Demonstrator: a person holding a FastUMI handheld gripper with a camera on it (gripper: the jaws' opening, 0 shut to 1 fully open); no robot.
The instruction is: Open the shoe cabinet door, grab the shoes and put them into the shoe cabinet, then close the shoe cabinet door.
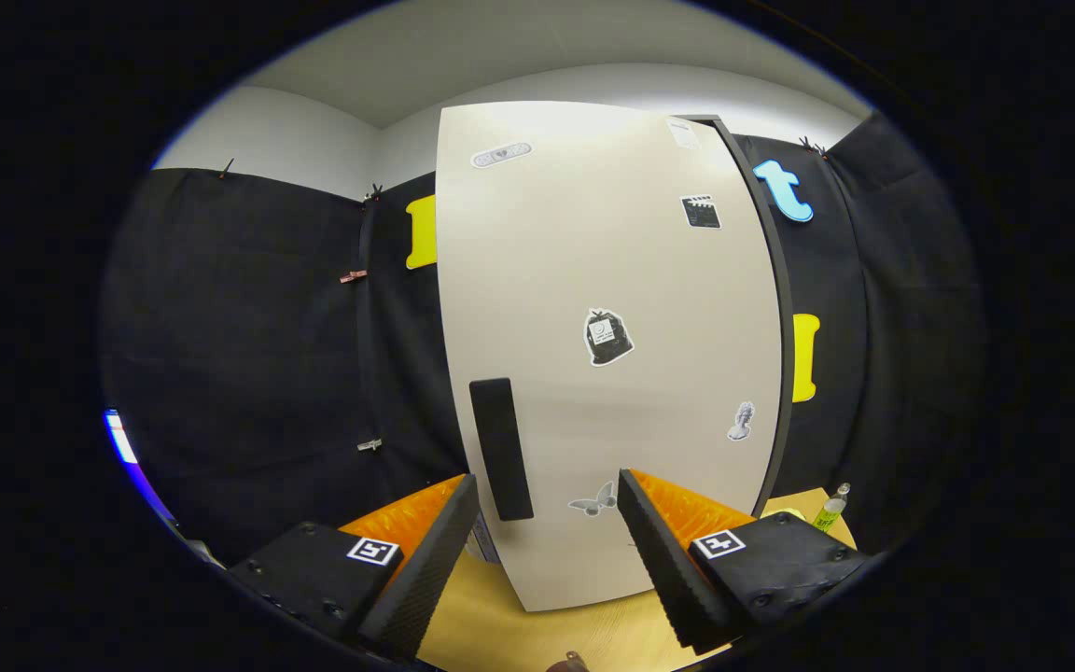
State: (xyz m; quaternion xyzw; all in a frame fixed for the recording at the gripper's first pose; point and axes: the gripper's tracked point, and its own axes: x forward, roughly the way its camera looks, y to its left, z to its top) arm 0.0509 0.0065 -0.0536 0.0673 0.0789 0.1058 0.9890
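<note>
We see a light wooden tabletop (500, 625) under everything, bare grain showing between the gripper (547, 551) fingers, which stand apart with nothing between the pads. Shoe cabinet (612, 373) stands upright directly on it, just ahead of the fingers, beige door face toward us. Off to the cabinet's right, a small green-yellow bottle (831, 509) stands on the table near its far edge, apart from the cabinet.
</note>
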